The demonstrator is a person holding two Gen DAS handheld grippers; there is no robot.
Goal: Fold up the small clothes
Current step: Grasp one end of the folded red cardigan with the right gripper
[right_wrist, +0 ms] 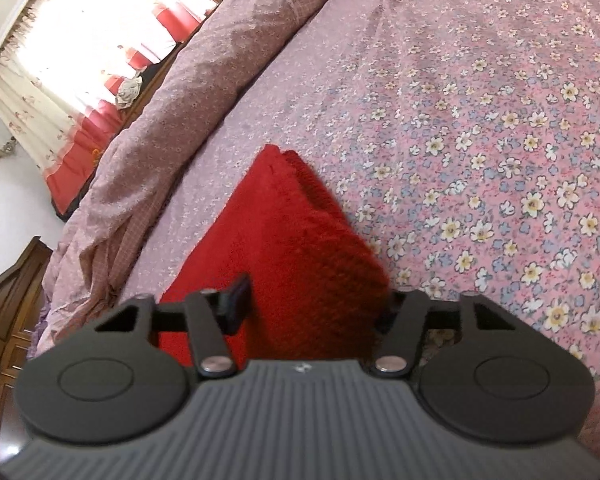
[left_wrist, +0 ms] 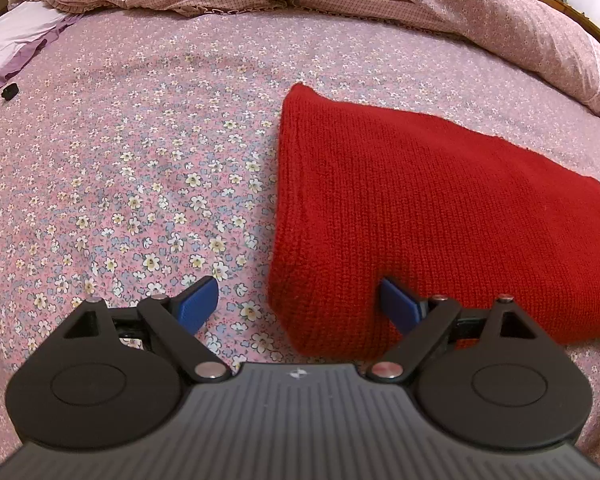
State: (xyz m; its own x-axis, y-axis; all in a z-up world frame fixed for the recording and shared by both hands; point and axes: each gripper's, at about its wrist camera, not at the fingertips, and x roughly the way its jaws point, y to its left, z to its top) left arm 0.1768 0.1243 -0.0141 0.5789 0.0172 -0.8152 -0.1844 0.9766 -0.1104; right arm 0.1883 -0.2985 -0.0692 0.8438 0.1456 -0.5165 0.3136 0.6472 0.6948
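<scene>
The red knit garment (left_wrist: 420, 208) lies already folded into a thick slab on the near right part of the floral bedsheet (left_wrist: 140, 160), with the rumpled pink quilt (left_wrist: 460, 20) heaped along the far side. To finish this fold well, I judge each claw should take the full stack of layers at a near corner, lift both corners level, and lay them over so the edges meet without the knit stretching. The left gripper (left_wrist: 300, 306) hovers low at the garment's near left corner, tilted steeply downward, its blue pads spread wide, one over bare sheet and one against the wool, not clamped. The right gripper (right_wrist: 312, 304) points more shallowly along the garment's edge; thick knit sits between its jaws, but whether they truly pinch it I cannot tell.
</scene>
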